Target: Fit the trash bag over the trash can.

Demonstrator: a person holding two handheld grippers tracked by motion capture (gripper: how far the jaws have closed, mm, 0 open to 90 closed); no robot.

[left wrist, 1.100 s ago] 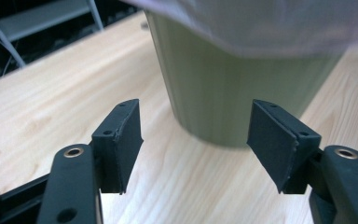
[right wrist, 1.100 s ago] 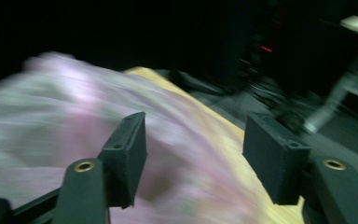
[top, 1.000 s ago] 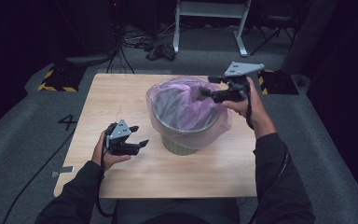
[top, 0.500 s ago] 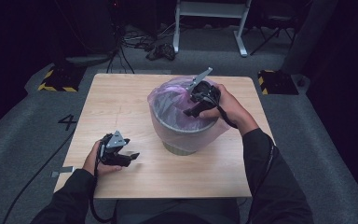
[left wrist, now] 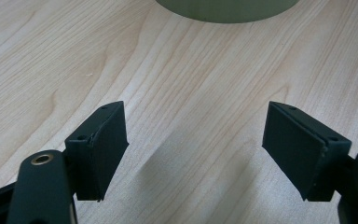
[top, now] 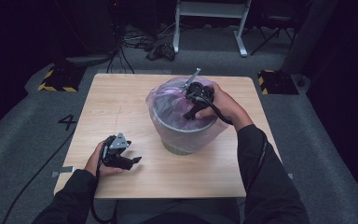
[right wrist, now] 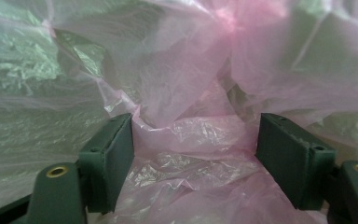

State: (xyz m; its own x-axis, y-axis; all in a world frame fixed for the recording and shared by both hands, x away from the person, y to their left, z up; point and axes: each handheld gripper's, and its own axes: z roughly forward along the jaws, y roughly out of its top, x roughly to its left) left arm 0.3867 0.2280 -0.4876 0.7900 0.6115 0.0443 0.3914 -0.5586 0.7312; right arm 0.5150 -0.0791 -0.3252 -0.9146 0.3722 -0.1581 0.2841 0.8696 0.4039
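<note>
A grey-green round bin (top: 185, 142) stands at the middle of the wooden table (top: 121, 100), lined with a thin pink plastic bag (top: 168, 93) that drapes over its rim. My right gripper (top: 189, 112) points down into the bin's mouth. In the right gripper view it (right wrist: 193, 154) is open, with crumpled pink bag film (right wrist: 191, 135) between and beyond the jaws. My left gripper (top: 133, 161) rests low over the table's front left, open, nothing between its jaws (left wrist: 193, 149). The bin's base (left wrist: 223, 9) lies ahead of it.
Beyond the table's far edge lie tangled cables (top: 161, 49) and a white stand's legs (top: 209, 14) on the grey floor. Yellow-black striped blocks (top: 56, 79) sit at both far corners. A "4" (top: 67, 122) marks the floor at left.
My right gripper swung from above the bin's right rim down into the bag-lined opening. My left gripper shifted slightly toward the table's front edge.
</note>
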